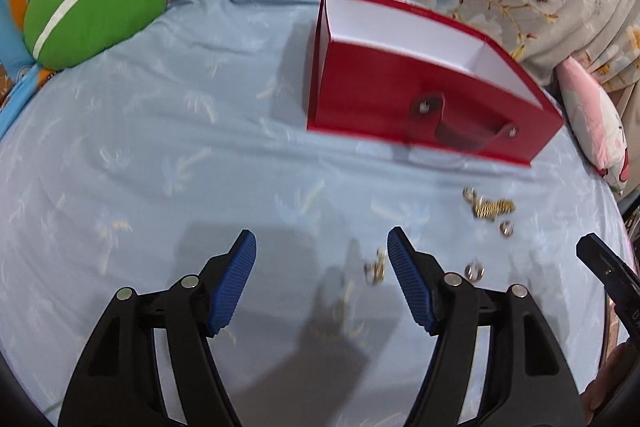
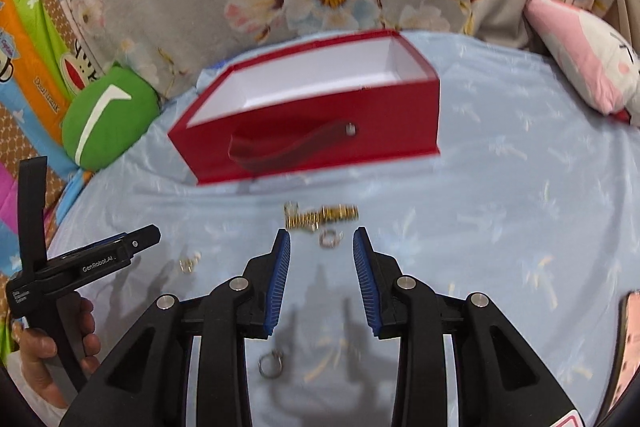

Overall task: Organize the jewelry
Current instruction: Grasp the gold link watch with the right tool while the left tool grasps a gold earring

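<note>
I see my left tool (image 1: 322,247) and right tool (image 2: 322,247) both spread, empty, over jewelry (image 2: 320,217) near the red box (image 2: 312,131).

Both tongs, left (image 1: 322,259) and right (image 2: 322,251), gape empty.

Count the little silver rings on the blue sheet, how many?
2. One small silver metal ring lies just below the gold chain; the other lies nearer, under the right tool. A blurry loop at the chain's end may be another.
</note>
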`<state>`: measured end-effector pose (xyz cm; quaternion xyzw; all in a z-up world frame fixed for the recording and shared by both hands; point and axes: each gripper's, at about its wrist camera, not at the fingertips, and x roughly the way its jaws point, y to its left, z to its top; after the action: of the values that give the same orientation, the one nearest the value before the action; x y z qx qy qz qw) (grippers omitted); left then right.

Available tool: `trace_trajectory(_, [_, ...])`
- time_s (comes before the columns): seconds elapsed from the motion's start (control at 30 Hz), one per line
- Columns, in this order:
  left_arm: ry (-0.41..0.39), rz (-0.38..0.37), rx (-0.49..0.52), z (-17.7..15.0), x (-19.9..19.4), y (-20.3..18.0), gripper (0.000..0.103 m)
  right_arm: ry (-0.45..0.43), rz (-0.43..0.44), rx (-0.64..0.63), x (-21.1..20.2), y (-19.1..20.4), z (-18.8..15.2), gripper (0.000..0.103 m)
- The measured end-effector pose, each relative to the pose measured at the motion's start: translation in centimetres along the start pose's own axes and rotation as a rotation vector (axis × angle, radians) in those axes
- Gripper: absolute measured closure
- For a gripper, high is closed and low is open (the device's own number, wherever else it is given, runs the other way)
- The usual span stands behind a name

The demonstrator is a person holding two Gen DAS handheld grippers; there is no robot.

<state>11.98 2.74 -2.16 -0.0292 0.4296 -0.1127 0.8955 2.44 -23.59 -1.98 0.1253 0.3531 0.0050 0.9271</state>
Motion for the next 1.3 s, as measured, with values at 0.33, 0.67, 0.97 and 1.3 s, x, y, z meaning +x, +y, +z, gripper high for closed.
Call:
trace_trajectory(0.33, [0.039, 0.015, 0.061, -2.1, 2.1, -2.8, 0.045, 0.02, -0.028, 0.021, 1.5, -0.3, -0.4, 0.071])
trace_trajectory(0.67, [0.041, -0.045, 0.044, -1.5, 2.5, -3.1, 0.094, 0.042, -0.019, 0.028, 3.3, -0.2, 0.3, 0.071])
trace_trajectory(0.97, [0.005, -0.057, 0.022, -0.8, 1.6, -2.8, 0.094, 0.12, 0.087, 0.159, 6.7, -0.7, 1.5, 0.071])
trace_trajectory(1.3, [0.009, -0.053, -0.001, -0.5, 1.9, -1.8, 0.094, 0.159, 0.042, 0.21, 9.6, -0.8, 2.6, 0.071])
